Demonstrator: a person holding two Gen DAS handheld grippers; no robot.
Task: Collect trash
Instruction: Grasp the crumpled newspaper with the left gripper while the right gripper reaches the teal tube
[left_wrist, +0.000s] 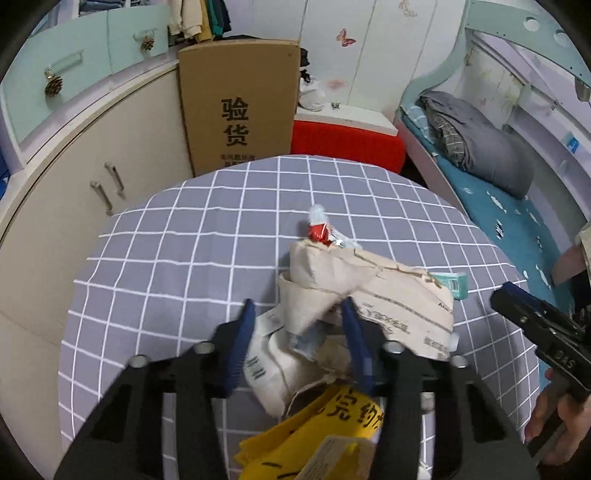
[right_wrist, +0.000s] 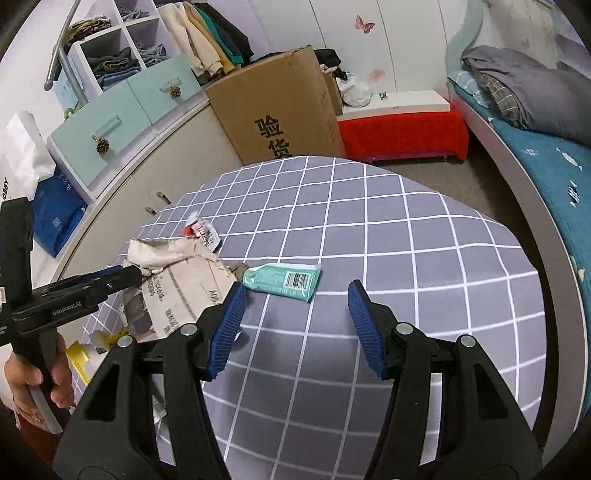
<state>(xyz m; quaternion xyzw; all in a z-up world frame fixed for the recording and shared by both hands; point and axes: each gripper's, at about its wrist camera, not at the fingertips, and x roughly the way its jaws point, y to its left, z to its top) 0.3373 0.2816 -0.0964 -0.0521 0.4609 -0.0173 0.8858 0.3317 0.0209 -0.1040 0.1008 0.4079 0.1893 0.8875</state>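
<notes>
Two views: one camera on each hand-held gripper, both looking down at a table (left_wrist: 155, 236) under a grey checked cloth.

Left wrist view, trash: a crumpled brown paper bag (left_wrist: 369, 291) lies mid-table, a red wrapper (left_wrist: 320, 232) just behind it, yellow paper (left_wrist: 332, 417) nearest the camera.

Left wrist view, jaws: the left gripper (left_wrist: 298, 314) has its blue pads on either side of the bag's crumpled near end, pads at the paper; judged a grip on the bag, jaws narrowed.

Left wrist view, other hand: the right gripper shows at the right edge, apart from the pile.

Right wrist view, trash: a green tube (right_wrist: 282, 281) lies flat beside the bag's right edge, long axis running left to right.

Right wrist view, jaws: the right gripper (right_wrist: 297, 295) is open and empty.

Key relation: the tube sits just ahead of the right jaws, slightly left, crosswise to them; the right hand is nearer and would probably need a wrist turn.
</notes>
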